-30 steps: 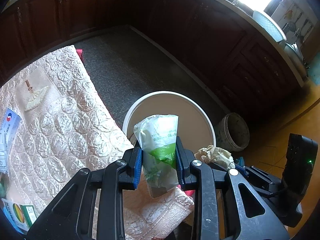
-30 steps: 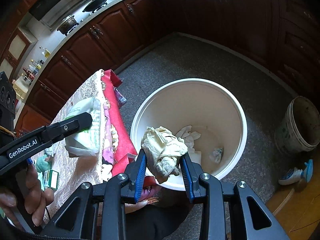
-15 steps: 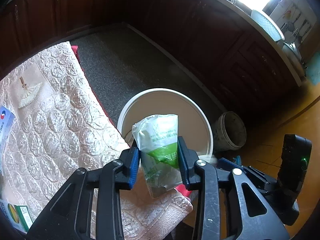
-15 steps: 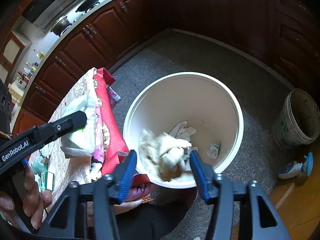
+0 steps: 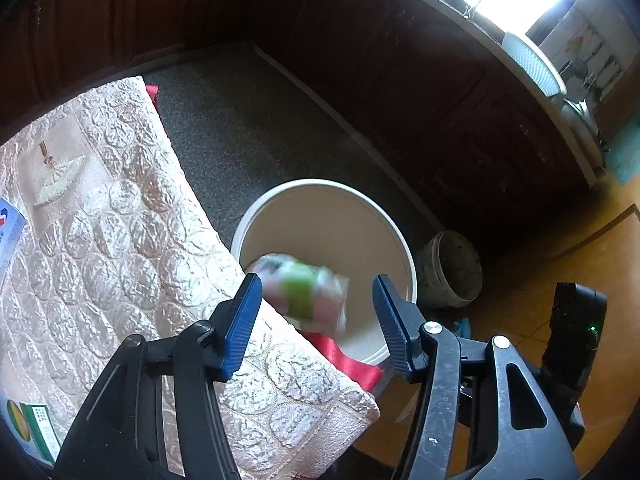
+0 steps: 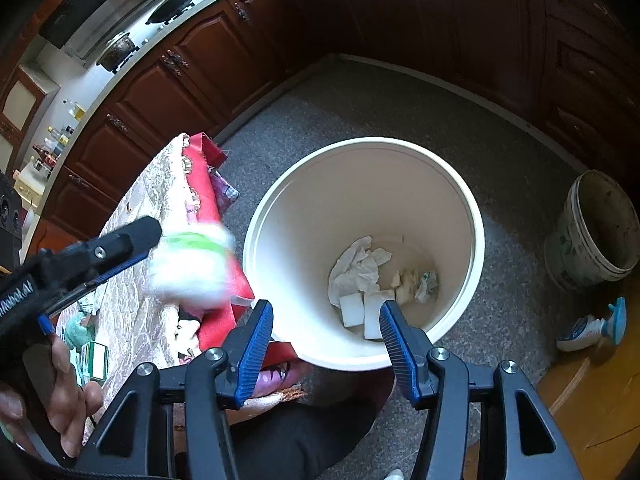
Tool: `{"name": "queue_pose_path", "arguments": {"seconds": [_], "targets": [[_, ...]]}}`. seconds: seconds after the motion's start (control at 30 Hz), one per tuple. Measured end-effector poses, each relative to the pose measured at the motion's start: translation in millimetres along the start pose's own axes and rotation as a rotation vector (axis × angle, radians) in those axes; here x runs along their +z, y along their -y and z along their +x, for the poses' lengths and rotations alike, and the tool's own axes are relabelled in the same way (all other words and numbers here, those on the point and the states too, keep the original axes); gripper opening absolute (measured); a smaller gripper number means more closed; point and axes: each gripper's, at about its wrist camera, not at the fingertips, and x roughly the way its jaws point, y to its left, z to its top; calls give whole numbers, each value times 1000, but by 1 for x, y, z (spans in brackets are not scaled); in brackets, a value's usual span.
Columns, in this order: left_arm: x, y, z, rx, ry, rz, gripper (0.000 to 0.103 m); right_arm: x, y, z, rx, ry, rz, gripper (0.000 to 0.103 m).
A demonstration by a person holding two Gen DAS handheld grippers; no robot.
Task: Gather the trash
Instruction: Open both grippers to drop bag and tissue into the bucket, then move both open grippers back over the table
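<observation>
A white and green plastic packet (image 5: pixel 306 294) shows blurred between the pads of my left gripper (image 5: pixel 316 316), touching neither; the jaws are opening. In the right wrist view the same packet (image 6: pixel 192 268) hangs blurred off the table's corner, left of the white trash bucket (image 6: pixel 460 184). My right gripper (image 6: pixel 326 344) stands open above the bucket's near rim with nothing between its fingers. Crumpled paper (image 6: pixel 358 266), a yellowish rag and white pieces lie on the bucket's bottom. The bucket (image 5: pixel 320 184) also appears in the left wrist view, beside the table.
A pink quilted cloth (image 5: pixel 104 240) over a red one covers the table, with small boxes (image 5: pixel 36 424) at its near edge. A dirty smaller bucket (image 6: pixel 596 228) and a blue-topped bottle (image 6: pixel 592 326) sit on the floor at right. Dark cabinets (image 6: pixel 440 12) ring the floor.
Both grippers have spread their jaws. The rag left the right gripper and now lies in the bucket. The packet has come loose from the left gripper's pads and tilted.
</observation>
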Motion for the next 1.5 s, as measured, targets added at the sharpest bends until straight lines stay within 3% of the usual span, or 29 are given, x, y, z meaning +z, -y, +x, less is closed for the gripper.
{"name": "queue_pose_path", "arguments": {"seconds": [0.5,0.73,1.2,1.5], "targets": [[-6,-14,-28,74,41,6,56,-3,-8,-5,-4,13,-12,54],[-13,-25,-51,142,81,14,56,-3,-23,-15,-9,41,-40,62],[-33,-59,-108,276,164,-22,56,-5,-85,-40,39,97,-155,69],[-59,-103,-145,334,177,-88,56,-17,-141,-25,104,59,-255,69]]}}
